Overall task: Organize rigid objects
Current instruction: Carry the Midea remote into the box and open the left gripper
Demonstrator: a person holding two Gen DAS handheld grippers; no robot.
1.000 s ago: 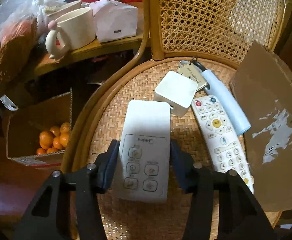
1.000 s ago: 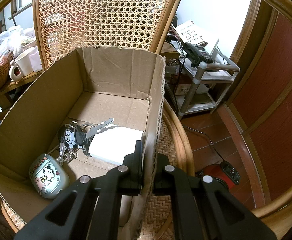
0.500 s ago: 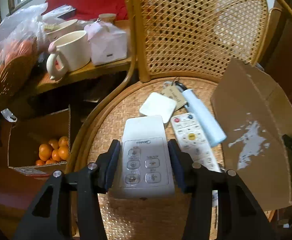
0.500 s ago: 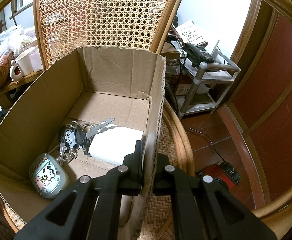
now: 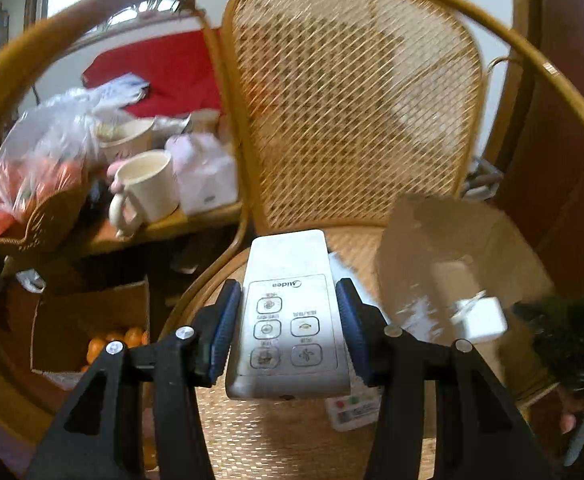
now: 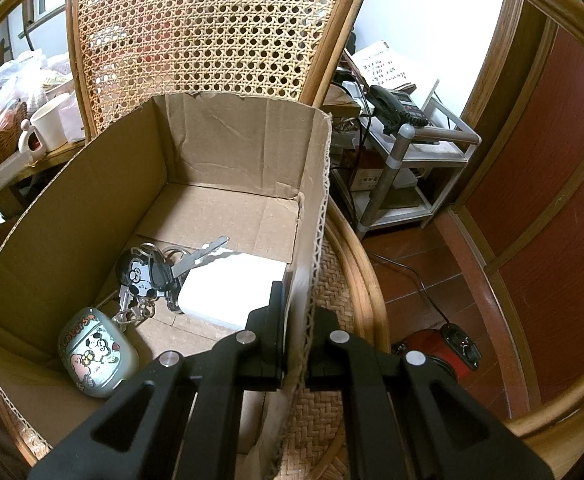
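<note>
While our right gripper (image 6: 295, 346) pinches the cardboard box (image 6: 91, 216) wall to steady it on the chair seat, our left gripper (image 5: 287, 330) holds the white remote (image 5: 289, 312) between its fingers, lifted beside the box for dropping in

The cardboard box (image 6: 227, 148) is open at the top, so entry from above is left free; its far half of floor is bare. The near half is taken up by a white block (image 6: 231, 290), a bunch of keys (image 6: 151, 276) lying partly on it, and a green cartoon case (image 6: 97, 354) in the near left corner. The right wall is clamped by the right gripper (image 6: 294, 354), one finger inside, one outside. Passage behind the box is closed by the cane chair back (image 6: 207, 28), and the sides are bounded by the curved rattan arms. The seat beside the box is partly taken by a second remote (image 5: 352, 410).
</note>
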